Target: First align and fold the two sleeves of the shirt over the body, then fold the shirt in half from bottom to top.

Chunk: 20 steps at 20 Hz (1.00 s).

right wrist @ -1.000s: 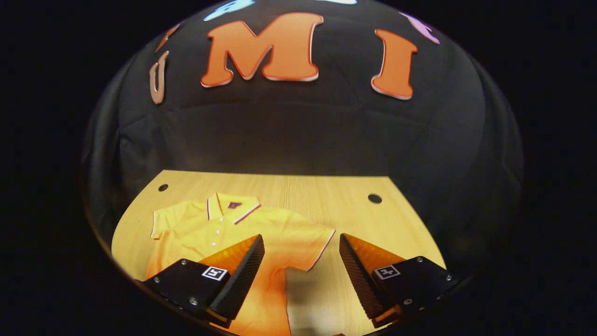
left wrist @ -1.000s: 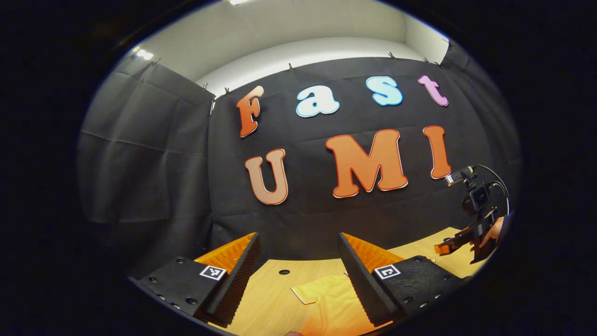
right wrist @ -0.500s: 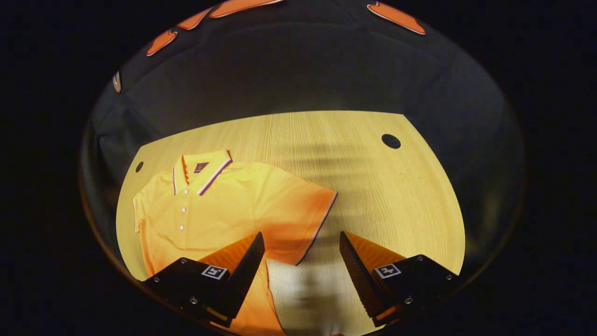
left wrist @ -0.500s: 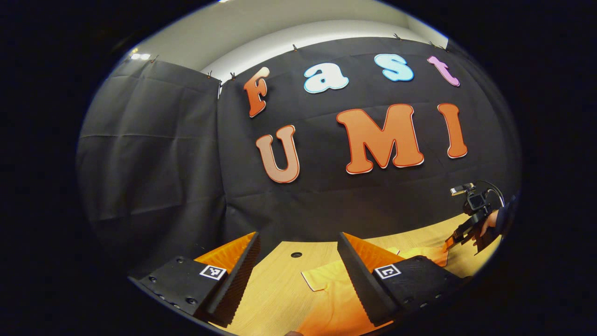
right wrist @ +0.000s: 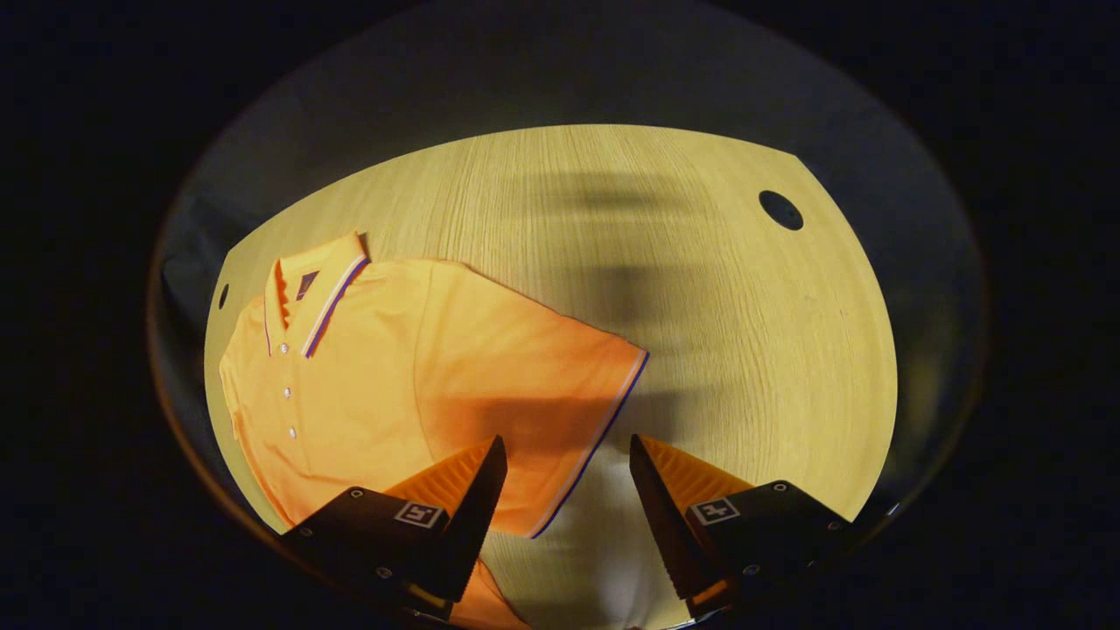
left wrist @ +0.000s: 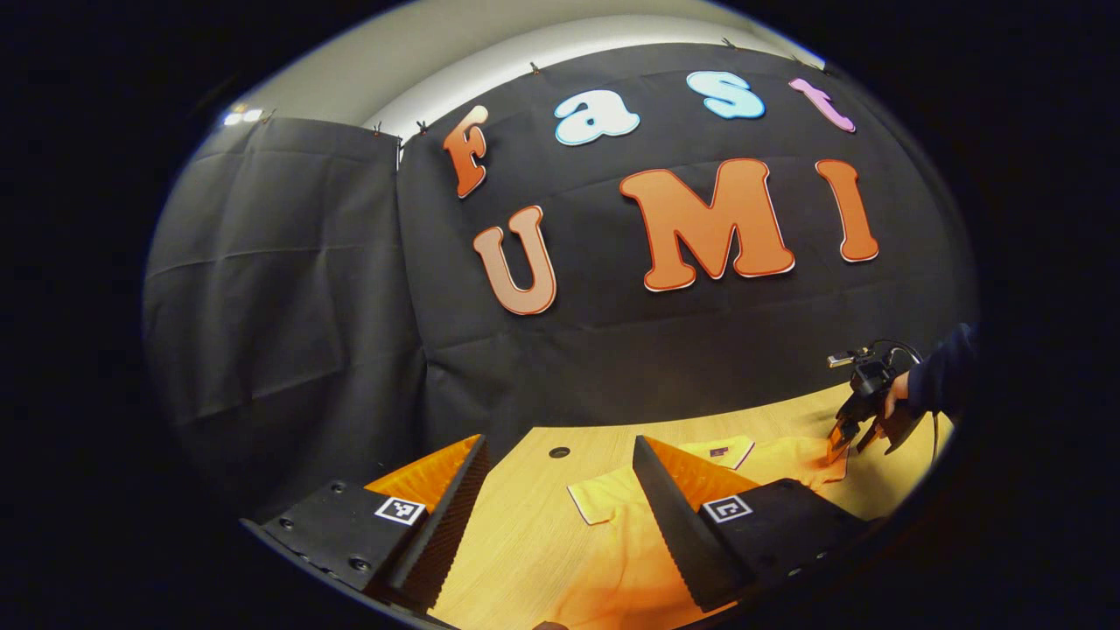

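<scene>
An orange polo shirt (right wrist: 376,385) lies flat on the wooden table (right wrist: 700,297), collar at the far left, with a striped trim on collar and sleeve hem. Its right sleeve (right wrist: 560,394) spreads toward my right gripper (right wrist: 564,455), which hovers open just above the sleeve's hem, one finger over the cloth and one over bare wood. In the left gripper view my left gripper (left wrist: 560,459) stands open above the table, with the shirt's (left wrist: 630,542) other sleeve (left wrist: 595,503) between and below its fingers. Farther off there, the right gripper (left wrist: 849,429) and a hand (left wrist: 897,407) hang over the shirt's far sleeve.
The table has a round cable hole (right wrist: 780,210) at the far right and another (left wrist: 558,452) near the left gripper. Black cloth walls (left wrist: 289,289) close the booth behind and to the left. Bare wood lies right of the shirt.
The right gripper has tipped down and dropped closer to the right sleeve's hem, fingers narrowing a little. The left gripper's view has tilted down, bringing more of the shirt into sight.
</scene>
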Tool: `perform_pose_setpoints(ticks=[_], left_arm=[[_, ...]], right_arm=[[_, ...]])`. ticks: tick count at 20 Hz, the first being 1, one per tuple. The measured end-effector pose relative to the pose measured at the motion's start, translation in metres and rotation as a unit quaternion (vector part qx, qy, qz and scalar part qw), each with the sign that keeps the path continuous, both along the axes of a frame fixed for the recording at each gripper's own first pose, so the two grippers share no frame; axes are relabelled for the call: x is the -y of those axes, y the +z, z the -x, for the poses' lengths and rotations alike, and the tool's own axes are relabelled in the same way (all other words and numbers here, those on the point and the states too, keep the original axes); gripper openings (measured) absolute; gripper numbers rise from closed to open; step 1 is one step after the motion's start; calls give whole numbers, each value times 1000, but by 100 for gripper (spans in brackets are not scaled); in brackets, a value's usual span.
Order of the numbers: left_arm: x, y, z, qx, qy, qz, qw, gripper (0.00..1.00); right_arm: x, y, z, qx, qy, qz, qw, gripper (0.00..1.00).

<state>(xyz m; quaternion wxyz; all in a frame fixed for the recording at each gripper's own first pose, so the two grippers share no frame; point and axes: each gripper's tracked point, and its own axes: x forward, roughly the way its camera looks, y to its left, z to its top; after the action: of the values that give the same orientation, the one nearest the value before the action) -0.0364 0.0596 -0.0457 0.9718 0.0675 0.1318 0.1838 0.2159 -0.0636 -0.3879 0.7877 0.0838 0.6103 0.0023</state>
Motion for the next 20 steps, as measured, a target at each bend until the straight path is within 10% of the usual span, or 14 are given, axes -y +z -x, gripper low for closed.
perform_pose_setpoints(ticks=[6, 10, 12, 20], left_arm=[[1, -4, 5, -21, 3, 2, 1000, 100], [5, -3, 5, -22, -8, -2, 1000, 100], [2, -3, 4, -19, -11, -9, 1000, 99], [-2, -5, 9, -32, 3, -8, 999, 99]], right_arm=[[0, -11, -16, -14, 2, 6, 1000, 79], [-10, -7, -26, 3, -2, -12, 1000, 22], [-34, 1, -20, -6, -12, -91, 996, 9], [-70, 63, -41, 72, 27, -132, 988, 9]])
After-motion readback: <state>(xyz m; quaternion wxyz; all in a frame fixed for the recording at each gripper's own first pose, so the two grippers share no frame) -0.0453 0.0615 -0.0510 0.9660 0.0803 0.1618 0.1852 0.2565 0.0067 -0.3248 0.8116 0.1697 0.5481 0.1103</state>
